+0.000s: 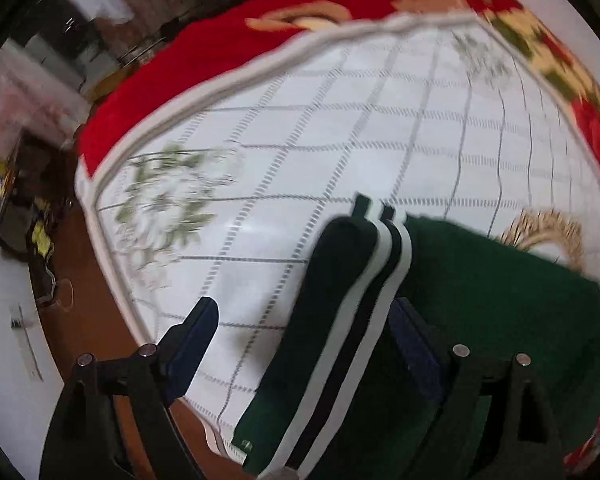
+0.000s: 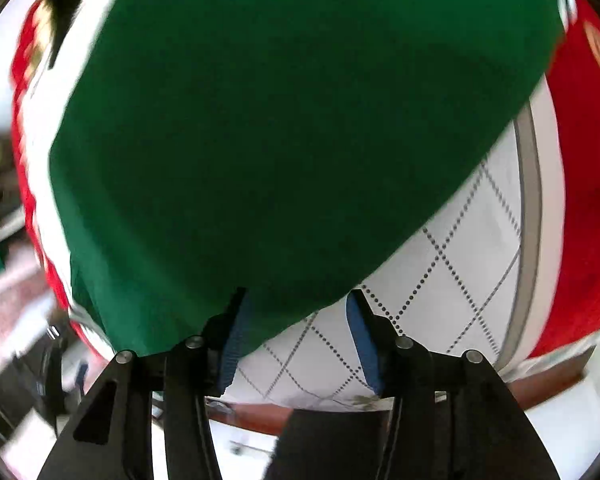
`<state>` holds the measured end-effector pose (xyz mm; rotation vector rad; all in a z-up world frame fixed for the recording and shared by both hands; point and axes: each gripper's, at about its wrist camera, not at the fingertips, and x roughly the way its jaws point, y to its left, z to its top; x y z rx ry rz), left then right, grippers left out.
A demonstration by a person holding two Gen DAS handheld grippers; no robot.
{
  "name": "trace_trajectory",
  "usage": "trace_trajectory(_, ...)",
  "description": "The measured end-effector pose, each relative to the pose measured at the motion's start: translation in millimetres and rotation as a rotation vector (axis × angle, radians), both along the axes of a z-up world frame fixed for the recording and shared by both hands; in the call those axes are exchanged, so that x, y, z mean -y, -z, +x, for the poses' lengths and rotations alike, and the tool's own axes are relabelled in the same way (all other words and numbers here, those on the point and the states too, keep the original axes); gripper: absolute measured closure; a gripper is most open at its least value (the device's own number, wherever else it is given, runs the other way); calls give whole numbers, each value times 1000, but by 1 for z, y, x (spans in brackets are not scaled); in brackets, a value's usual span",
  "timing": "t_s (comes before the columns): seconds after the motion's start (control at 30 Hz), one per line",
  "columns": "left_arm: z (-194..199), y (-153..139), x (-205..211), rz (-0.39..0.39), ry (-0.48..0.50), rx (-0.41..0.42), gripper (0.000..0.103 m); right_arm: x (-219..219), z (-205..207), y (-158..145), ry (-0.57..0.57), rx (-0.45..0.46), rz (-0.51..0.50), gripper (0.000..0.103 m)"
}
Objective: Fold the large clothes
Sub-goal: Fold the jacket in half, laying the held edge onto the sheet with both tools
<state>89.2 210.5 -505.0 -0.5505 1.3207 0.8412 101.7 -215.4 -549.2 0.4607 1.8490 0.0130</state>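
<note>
Mid-fold: green garment on bed. Left gripper released, empty; right gripper released. Next: regrasp edge.

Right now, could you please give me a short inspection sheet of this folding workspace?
Surface: white quilted cover with grid stitching, over a red blanket.
Job's things: green garment with white stripes lying on the cover.
Clutter: straw-coloured item behind the garment, unclear.
Tongs: left tongs open, striped edge between them; right tongs open at the garment's edge.
Cables: nothing seen.
Surroundings: brown floor, blurred furniture.
</note>
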Motion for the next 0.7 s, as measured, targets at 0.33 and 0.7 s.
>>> trace_trajectory(0.33, 49, -6, 3, 154, 80, 111, 101, -67, 43, -28, -149, 112, 35, 51)
trace_trajectory(0.7, 80, -1, -30, 101, 48, 120, 95, -38, 124, -63, -108, 273, -89, 51)
